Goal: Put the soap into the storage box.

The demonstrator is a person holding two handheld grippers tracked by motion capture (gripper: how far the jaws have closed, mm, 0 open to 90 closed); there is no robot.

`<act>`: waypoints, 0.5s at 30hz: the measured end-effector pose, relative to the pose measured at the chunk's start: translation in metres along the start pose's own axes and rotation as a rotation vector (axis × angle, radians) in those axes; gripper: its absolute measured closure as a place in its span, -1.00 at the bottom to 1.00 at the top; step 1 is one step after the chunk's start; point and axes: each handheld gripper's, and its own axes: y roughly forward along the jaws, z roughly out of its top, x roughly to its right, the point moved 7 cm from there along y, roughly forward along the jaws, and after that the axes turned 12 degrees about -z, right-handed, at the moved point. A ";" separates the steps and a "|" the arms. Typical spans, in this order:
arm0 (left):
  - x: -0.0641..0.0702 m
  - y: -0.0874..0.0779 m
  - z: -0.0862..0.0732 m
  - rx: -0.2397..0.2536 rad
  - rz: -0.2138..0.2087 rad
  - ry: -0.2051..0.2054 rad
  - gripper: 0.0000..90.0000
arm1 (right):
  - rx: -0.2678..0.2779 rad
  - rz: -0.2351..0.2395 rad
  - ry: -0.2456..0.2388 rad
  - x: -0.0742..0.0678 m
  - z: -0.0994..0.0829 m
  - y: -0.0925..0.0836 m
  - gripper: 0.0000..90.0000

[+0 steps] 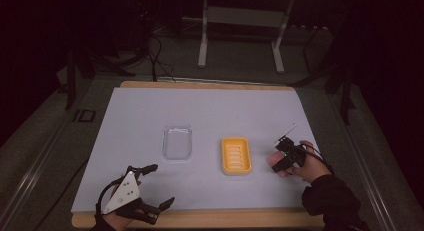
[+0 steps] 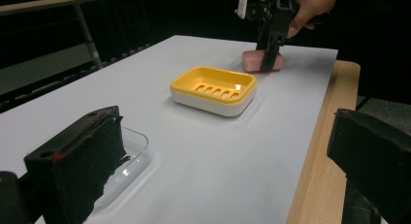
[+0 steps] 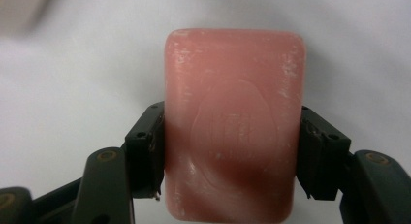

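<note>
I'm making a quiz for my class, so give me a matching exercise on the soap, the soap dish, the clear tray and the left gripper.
Things:
1. soap
2. soap dish
3. clear tray
4. left gripper

States:
A. yellow, nothing in it
B. open, holding nothing
C. pink, clamped in the right gripper
D. see-through, left of the dish

Pairs: 1-C, 2-A, 3-D, 4-B

left gripper [image 1: 159,185]: low near table edge, jaws spread wide | right gripper [image 3: 231,151]: pointed down, jaws clamped, hand [image 1: 306,163] gripping it
</note>
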 end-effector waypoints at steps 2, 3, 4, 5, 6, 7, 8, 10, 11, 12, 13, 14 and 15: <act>0.000 0.000 0.000 0.000 -0.001 0.001 -0.99 | 0.017 0.008 0.072 0.000 0.001 -0.005 -0.16; 0.000 0.000 0.000 -0.002 -0.001 0.002 -0.99 | 0.024 0.005 0.132 0.001 0.001 -0.007 -0.16; 0.001 0.000 0.000 -0.002 0.000 0.003 -0.99 | 0.024 0.005 0.163 0.002 0.001 -0.007 -0.16; 0.001 0.000 0.000 -0.002 -0.001 0.003 -0.99 | 0.029 0.000 0.186 0.002 0.000 -0.008 -0.16; 0.001 0.000 0.000 -0.002 0.000 0.004 -0.99 | 0.032 -0.003 0.207 0.003 0.000 -0.007 -0.16; 0.001 0.000 0.000 -0.001 0.000 0.005 -0.99 | 0.029 -0.002 0.251 0.005 0.000 -0.007 -0.16; 0.001 0.000 0.000 0.000 0.001 0.005 -0.99 | 0.022 0.002 0.276 0.006 -0.001 -0.006 -0.16; 0.001 0.000 0.001 0.000 0.001 0.005 -0.99 | 0.015 0.012 0.332 0.007 -0.001 -0.005 -0.16; 0.001 0.000 0.000 -0.001 0.001 0.004 -0.99 | 0.011 -0.002 0.341 0.008 -0.002 -0.004 -0.16; 0.001 0.000 0.000 -0.001 0.001 0.002 -0.99 | 0.002 -0.024 0.346 0.009 -0.002 -0.004 -0.16; 0.000 0.000 0.000 0.000 0.002 0.002 -0.99 | 0.012 -0.048 0.353 0.010 -0.002 -0.004 -0.16; 0.000 0.000 0.000 -0.001 0.003 0.001 -0.99 | 0.015 -0.078 0.349 0.011 -0.002 -0.004 -0.16; 0.000 0.000 0.000 0.000 0.004 0.001 -0.99 | 0.011 -0.099 0.346 0.011 -0.002 -0.004 -0.16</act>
